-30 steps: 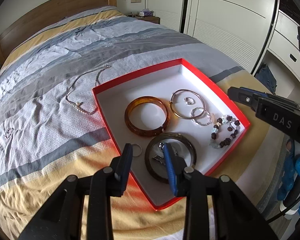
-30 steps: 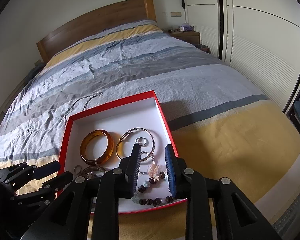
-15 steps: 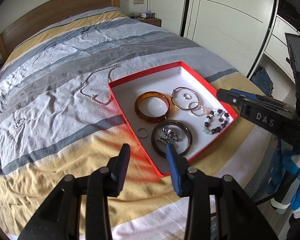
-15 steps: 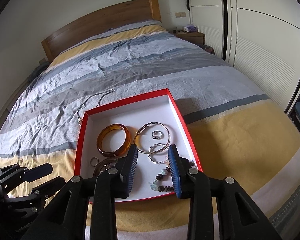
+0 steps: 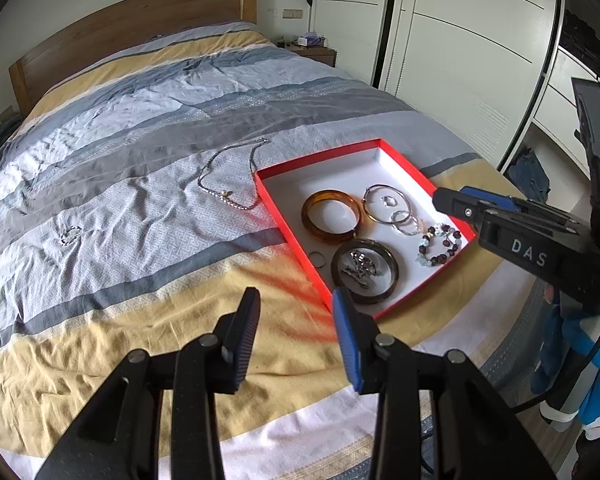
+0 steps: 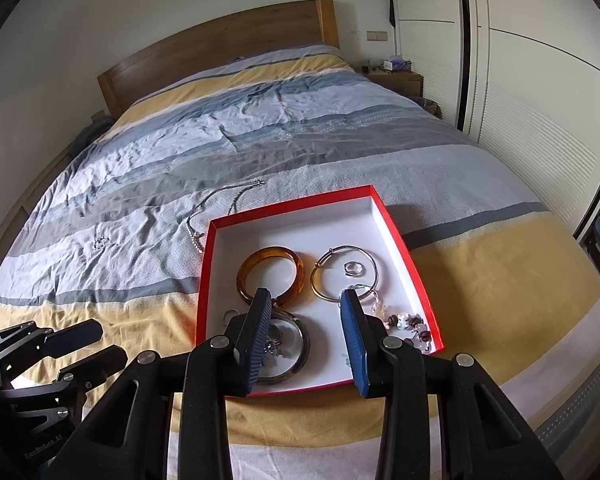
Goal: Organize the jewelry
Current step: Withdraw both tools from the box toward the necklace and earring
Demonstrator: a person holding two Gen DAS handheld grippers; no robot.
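Jewelry sits in the red box (image 5: pixel 296 236) on the striped bedspread (image 5: pixel 140 240): amber bangle (image 5: pixel 330 216), dark bangle (image 5: pixel 364 270) ringing small metal pieces, gold bangle (image 6: pixel 343 273), beaded bracelet (image 5: pixel 438 244). Outside the box, a silver necklace (image 5: pixel 228 176) lies just beside its left wall, and a small chain piece (image 5: pixel 70 236) lies well apart. Left gripper (image 5: pixel 296 332) hangs apart, empty, over the bedspread. Right gripper (image 6: pixel 306 336), jaws opening with nothing between them, partly hides the dark bangle.
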